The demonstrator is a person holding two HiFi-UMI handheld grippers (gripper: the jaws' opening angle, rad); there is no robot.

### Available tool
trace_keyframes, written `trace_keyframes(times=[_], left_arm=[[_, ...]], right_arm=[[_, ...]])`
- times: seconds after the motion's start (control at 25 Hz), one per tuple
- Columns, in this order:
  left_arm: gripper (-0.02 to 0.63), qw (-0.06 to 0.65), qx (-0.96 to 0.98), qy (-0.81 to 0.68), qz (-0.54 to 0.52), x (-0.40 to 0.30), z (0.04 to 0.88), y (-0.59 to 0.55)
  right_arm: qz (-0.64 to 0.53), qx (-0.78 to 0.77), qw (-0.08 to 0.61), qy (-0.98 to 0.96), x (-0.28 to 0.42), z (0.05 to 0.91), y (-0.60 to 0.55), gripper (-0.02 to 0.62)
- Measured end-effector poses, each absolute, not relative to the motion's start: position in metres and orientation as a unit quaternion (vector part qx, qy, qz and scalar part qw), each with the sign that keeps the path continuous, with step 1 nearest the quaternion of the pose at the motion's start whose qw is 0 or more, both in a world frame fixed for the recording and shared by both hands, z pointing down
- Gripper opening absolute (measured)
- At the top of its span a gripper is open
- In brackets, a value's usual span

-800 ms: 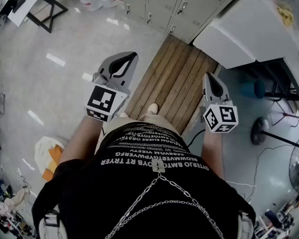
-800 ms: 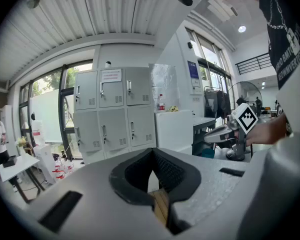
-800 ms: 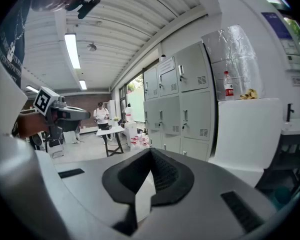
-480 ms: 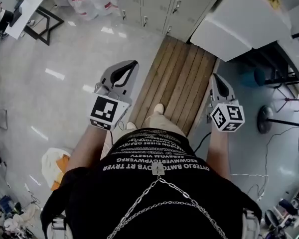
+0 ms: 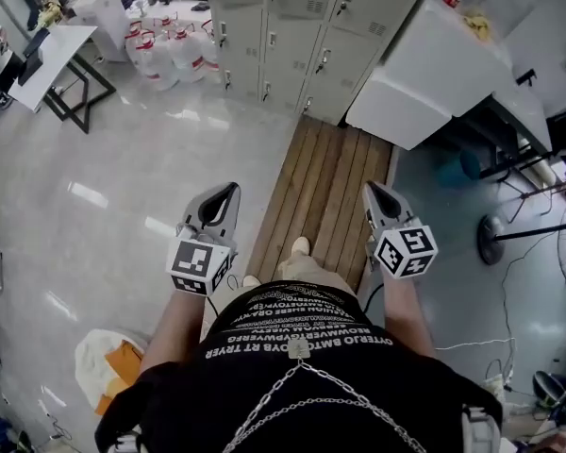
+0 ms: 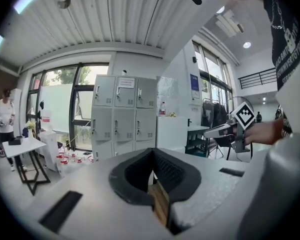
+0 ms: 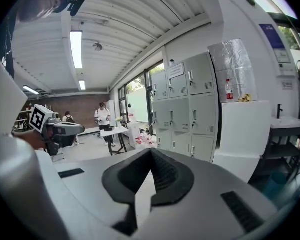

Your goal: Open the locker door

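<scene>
The grey lockers [image 5: 292,17] stand at the far end of the room, all their doors closed; they also show in the left gripper view as lockers [image 6: 124,116] and in the right gripper view as lockers [image 7: 187,109]. My left gripper [image 5: 224,194] is held out in front of the body, shut, with nothing between its fingers; its own view shows the left gripper [image 6: 153,152] aimed at the lockers from a distance. My right gripper [image 5: 372,192] is likewise shut and empty, and the right gripper [image 7: 151,150] points towards the lockers too. Both are well short of the doors.
A wooden slat walkway [image 5: 330,187] leads to the lockers. A white cabinet [image 5: 424,74] stands to their right. Water bottles [image 5: 165,55] and a table [image 5: 47,59] are at the left, where a person [image 7: 102,116] stands. A fan stand [image 5: 495,239] and cables lie at the right.
The head view has lifted, so more of the lockers shows. Both grippers sit lower and smaller in the picture, still shut and empty.
</scene>
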State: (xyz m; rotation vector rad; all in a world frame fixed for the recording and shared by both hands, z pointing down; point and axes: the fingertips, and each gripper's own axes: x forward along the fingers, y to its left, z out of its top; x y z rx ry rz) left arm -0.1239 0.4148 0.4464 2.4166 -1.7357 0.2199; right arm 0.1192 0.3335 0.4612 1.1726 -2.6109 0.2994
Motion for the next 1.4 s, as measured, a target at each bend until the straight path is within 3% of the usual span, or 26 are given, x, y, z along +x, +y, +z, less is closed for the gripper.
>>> trace_keyframes(times=[0.48,0.72,1.4], left_arm=[[0.003,0.093,0.812,-0.571,0.076,-0.135,0.448,0.384],[0.003,0.096,0.824,-0.549,0.104,-0.101,0.457,0.317],[0.003,0.064,0.828,-0.547,0.101,-0.007,0.428,0.137]], right_arm=[[0.088,0.430,0.124,-0.890,0.136,0.438,0.311,0.019],[0.107,0.428,0.136,-0.887,0.168,0.463,0.257,0.067],[0.145,0.362,0.138,-0.911,0.208,0.488,0.104,0.114]])
